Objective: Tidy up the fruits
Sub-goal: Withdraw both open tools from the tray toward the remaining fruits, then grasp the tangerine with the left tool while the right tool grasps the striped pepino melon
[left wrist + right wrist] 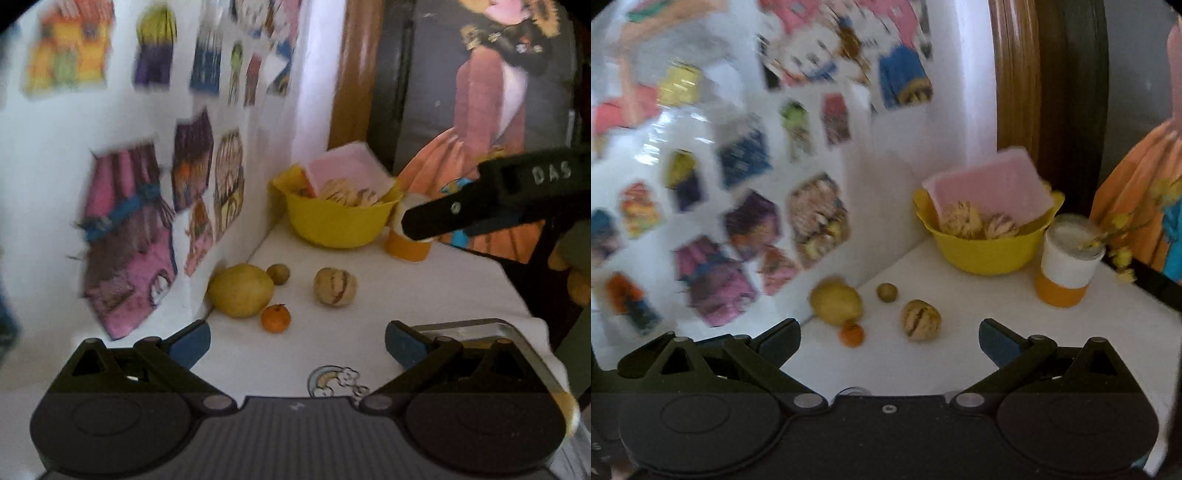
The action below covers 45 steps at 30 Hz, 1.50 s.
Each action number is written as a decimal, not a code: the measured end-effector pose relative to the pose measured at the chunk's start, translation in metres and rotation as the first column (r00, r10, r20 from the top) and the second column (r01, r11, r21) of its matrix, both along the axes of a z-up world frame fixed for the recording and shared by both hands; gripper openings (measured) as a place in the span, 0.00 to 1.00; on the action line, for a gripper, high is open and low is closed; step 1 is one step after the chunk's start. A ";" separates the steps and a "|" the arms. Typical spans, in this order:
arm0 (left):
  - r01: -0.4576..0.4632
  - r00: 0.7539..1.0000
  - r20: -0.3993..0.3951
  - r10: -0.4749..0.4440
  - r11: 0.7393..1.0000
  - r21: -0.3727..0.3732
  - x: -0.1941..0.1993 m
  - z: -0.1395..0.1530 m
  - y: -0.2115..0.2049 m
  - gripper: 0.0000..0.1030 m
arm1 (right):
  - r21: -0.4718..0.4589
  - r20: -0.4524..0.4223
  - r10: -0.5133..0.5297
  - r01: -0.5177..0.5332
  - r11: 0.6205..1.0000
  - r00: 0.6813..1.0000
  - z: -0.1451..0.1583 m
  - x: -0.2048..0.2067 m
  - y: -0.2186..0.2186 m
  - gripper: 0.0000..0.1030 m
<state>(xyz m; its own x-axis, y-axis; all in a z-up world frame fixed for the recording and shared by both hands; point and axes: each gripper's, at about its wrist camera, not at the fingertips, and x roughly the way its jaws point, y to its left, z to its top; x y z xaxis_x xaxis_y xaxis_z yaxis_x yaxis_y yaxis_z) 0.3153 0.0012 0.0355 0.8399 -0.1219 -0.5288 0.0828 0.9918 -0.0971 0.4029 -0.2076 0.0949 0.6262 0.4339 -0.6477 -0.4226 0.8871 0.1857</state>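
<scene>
So the loose fruit lies by the wall: a yellow fruit (240, 290), small green one (278, 274), orange (275, 318) and striped melon (335, 286), likely awaiting the yellow bowl (334, 221), which already holds striped ones; left gripper (297, 343) and right gripper (890, 341) gape wide, both empty, above the white surface (406, 295)

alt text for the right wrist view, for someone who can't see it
Four loose fruits lie on a white table ahead of the open right gripper: a yellow fruit, a tangerine, a small green fruit and a striped fruit. Behind them a yellow bowl holds more striped fruits and a pink tray, beside a jar.
</scene>
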 end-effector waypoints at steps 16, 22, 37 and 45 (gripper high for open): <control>-0.053 0.994 -0.092 0.053 0.999 0.000 0.076 -0.047 -0.005 0.85 | 0.093 -0.198 -0.021 0.040 0.995 0.980 -0.090 0.097 0.016 0.77; -0.062 0.991 -0.117 0.058 0.998 -0.032 0.087 -0.051 -0.005 0.67 | 0.072 -0.209 -0.041 0.057 0.996 0.977 -0.098 0.103 0.024 0.66; -0.078 0.985 -0.159 0.071 0.996 -0.040 0.098 -0.055 -0.004 0.30 | 0.067 -0.221 -0.048 0.065 0.996 0.974 -0.111 0.112 0.028 0.48; -0.053 0.988 -0.147 0.048 0.998 -0.034 0.072 -0.044 -0.009 0.30 | 0.055 -0.206 -0.032 0.044 0.998 0.978 -0.093 0.085 0.017 0.48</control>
<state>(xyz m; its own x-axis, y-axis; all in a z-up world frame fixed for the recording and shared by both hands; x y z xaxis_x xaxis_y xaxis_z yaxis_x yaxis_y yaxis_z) 0.3871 -0.0080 -0.0089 0.7596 -0.1035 -0.6421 0.0149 0.9898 -0.1419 0.4875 -0.1910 0.0019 0.4997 0.4535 -0.7380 -0.3362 0.8868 0.3173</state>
